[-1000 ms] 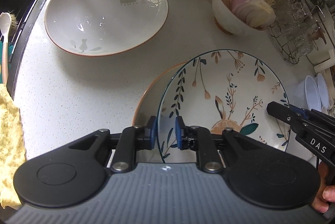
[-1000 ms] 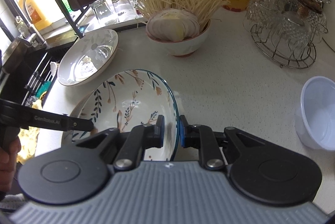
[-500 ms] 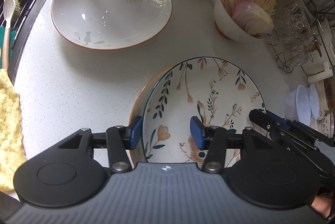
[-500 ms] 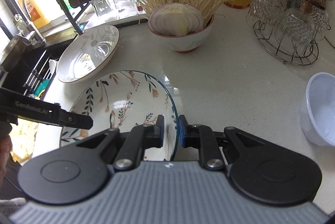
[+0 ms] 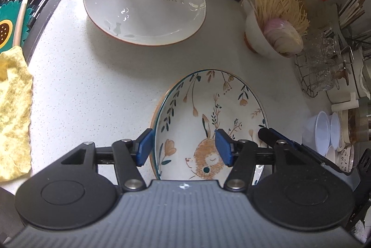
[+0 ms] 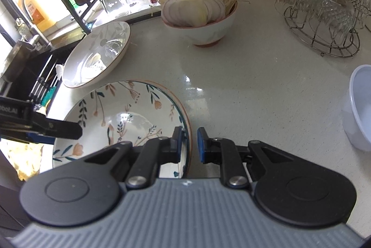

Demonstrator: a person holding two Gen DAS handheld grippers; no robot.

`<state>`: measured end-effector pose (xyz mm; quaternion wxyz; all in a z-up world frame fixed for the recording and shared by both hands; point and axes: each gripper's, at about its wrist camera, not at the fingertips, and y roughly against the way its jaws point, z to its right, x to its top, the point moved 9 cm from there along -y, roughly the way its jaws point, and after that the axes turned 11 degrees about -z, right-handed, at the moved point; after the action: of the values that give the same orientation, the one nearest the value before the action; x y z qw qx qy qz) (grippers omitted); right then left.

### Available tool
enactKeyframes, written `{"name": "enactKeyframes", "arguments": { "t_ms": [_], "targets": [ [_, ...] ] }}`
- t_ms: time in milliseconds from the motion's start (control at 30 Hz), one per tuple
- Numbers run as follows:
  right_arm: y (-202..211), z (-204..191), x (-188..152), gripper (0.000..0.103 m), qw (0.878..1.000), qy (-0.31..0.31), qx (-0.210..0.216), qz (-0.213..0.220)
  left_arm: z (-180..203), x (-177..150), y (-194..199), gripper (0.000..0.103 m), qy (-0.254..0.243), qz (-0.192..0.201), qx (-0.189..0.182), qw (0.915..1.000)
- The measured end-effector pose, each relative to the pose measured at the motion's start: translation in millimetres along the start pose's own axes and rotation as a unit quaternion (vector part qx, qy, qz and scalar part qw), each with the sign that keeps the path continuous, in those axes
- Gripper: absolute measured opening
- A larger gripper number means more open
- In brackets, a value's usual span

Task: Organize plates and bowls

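Stacking step looks done: the rabbit-pattern plate [image 5: 208,122] sits at lower centre on an orange-rimmed plate [image 5: 155,109], left gripper [image 5: 183,148] spread wide, right gripper [image 6: 189,143] slightly parted around its rim, so next both should back away.

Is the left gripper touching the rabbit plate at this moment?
Apart. The left wrist view shows the left gripper open, its pads clear of the rabbit plate rim.

Both wrist views look down closely, from opposite sides, at the floral plate [image 5: 215,113].
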<state>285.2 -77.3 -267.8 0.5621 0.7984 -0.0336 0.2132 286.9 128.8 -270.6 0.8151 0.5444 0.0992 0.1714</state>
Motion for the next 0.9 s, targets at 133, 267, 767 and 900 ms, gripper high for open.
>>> {"name": "enactKeyframes", "arguments": {
  "t_ms": [133,267,767,900],
  "targets": [
    [1,-2,4,0.018,1.000,-0.002,0.009,0.000,-4,-3,8,0.065,0.003,0.016,0.001,0.9999],
    [7,-4,10,0.018,1.000,-0.003,0.004,0.007,-6,-4,21,0.065,-0.009,0.038,0.011,0.9992],
    [85,-65,30,0.018,0.995,-0.005,0.030,0.096,6,-4,130,0.065,-0.105,0.182,0.036,0.9771],
    [110,-87,25,0.018,0.992,0.000,0.035,0.122,4,-14,156,0.065,-0.114,0.200,0.018,0.9730]
  ]
}}
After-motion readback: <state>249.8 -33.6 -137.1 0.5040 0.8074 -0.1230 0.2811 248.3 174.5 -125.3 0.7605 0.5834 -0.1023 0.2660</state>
